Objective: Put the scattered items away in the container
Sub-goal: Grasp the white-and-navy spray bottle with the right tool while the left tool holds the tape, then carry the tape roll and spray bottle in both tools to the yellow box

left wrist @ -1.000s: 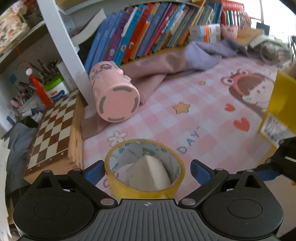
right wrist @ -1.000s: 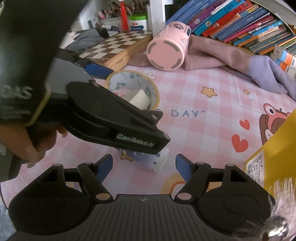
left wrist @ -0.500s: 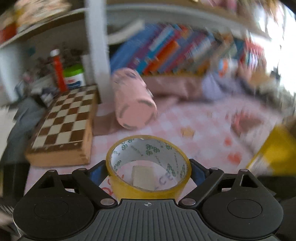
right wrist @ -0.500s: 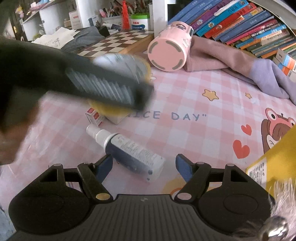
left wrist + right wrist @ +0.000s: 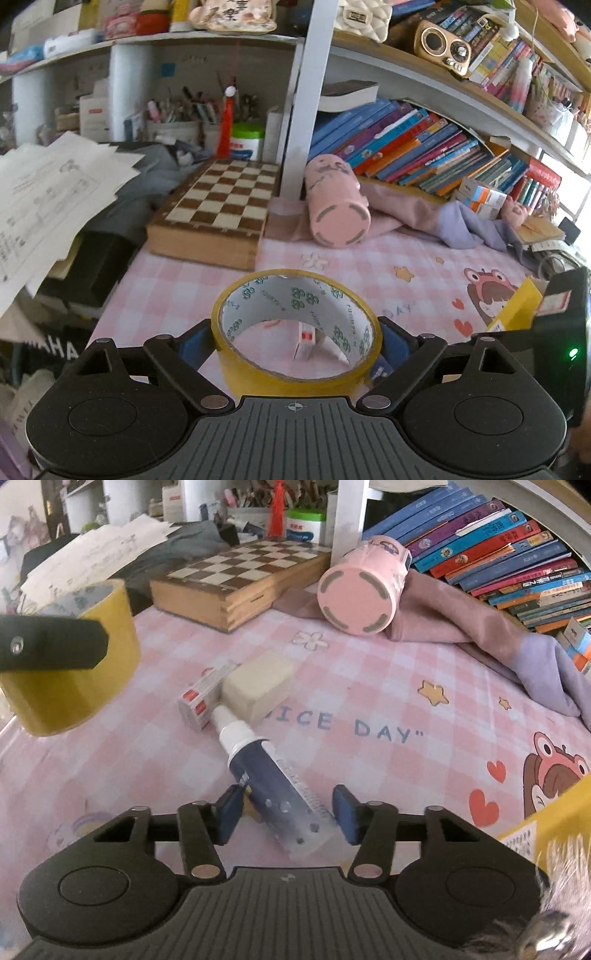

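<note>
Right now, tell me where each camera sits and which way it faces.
Left wrist: rides on the left tool, facing forward and down over the pink mat toward the bookshelf; its own fingers grip the tape roll.
Right wrist: rides on the right tool, facing down at the mat; its fingers are closing around the spray bottle, and the left tool crosses its left edge.
Shared: tape roll, chessboard, pink cup, small box, yellow container.
</note>
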A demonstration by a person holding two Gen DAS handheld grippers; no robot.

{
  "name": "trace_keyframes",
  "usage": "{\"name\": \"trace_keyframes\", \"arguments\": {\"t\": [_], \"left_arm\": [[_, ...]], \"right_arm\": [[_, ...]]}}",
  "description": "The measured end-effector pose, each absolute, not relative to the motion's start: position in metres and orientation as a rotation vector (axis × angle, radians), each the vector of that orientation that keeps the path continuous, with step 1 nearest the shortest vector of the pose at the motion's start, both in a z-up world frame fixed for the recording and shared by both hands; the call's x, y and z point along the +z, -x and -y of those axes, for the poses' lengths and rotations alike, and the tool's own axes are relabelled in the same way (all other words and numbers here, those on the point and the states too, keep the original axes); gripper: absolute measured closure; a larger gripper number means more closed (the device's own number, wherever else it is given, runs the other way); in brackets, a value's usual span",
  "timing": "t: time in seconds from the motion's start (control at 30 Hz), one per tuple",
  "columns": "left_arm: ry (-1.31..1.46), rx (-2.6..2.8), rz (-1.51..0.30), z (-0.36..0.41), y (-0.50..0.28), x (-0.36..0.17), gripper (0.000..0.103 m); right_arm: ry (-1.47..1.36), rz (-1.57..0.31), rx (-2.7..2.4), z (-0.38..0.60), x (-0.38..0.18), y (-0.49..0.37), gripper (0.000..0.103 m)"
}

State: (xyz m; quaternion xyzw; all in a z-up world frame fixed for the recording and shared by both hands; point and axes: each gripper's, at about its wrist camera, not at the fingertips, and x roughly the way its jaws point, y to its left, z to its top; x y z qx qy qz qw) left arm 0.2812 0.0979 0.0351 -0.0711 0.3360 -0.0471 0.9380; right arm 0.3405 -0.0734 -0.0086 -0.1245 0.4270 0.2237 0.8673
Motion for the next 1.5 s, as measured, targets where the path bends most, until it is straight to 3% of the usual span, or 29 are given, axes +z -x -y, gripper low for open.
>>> {"name": "trace_keyframes", "arguments": {"t": [0.2, 0.47, 0.53, 0.77, 1.5], "left_arm": [[0.162, -0.082, -0.662, -0.100, -0.270, 0.037, 0.011], [0.146, -0.094, -0.664, -0.094, -0.265, 0.039, 0.011], [0.159, -0.099, -0.664, -0.093, -0.262, 0.041, 0.011], [0.181, -0.110, -0.661, -0.091, -0.254, 0.046, 0.011], [0.229, -0.193, -0.559, -0.101, -0.180, 0.080, 0.011]], "right_arm": [[0.233, -0.987, 0.498, 0.087, -0.001, -0.311, 0.072], [0.225, -0.987, 0.507, 0.076, -0.012, -0.318, 0.067], [0.231, -0.979, 0.506, 0.076, -0.013, -0.319, 0.072], [0.175, -0.954, 0.474, 0.086, -0.010, -0.311, 0.073], [-0.011, -0.783, 0.388, 0.125, 0.080, -0.227, 0.073]]}}
